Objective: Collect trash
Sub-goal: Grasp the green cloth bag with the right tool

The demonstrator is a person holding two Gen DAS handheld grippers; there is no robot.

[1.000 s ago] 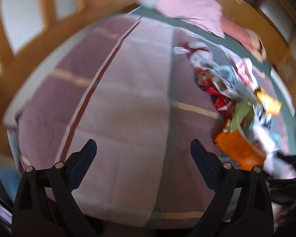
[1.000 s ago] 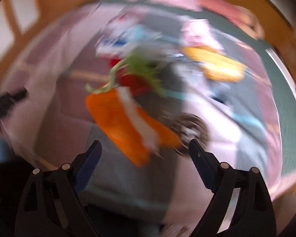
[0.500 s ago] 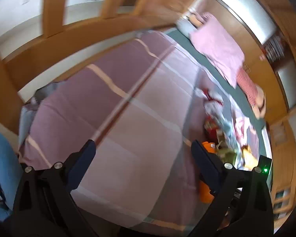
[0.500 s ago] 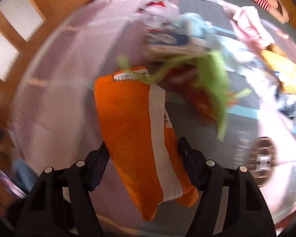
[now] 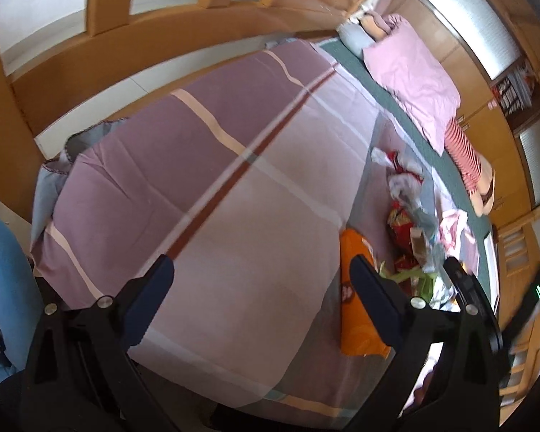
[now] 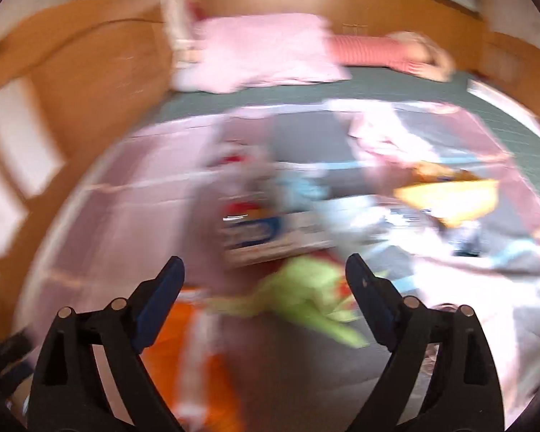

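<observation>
Left gripper (image 5: 261,284): jaws spread wide, nothing between them, above bare striped bedspread.
Right gripper (image 6: 264,280): jaws opening, pads clear of everything; the view is blurred.
Orange packet (image 5: 356,306): flat on the bedspread (image 5: 216,187), just beside the left gripper's right finger; in the right wrist view (image 6: 198,352) it lies below the left finger.
Green wrapper (image 6: 305,298): between the right gripper's fingers, lower down, on the bed.
Trash heap (image 5: 410,216): strung along the bedspread's right edge, toward the pink pillow (image 5: 417,79).
Yellow bag (image 6: 449,198): far right of the heap.
Open room: the bedspread's left and middle lie bare up to the wooden bed rail (image 5: 126,57).
</observation>
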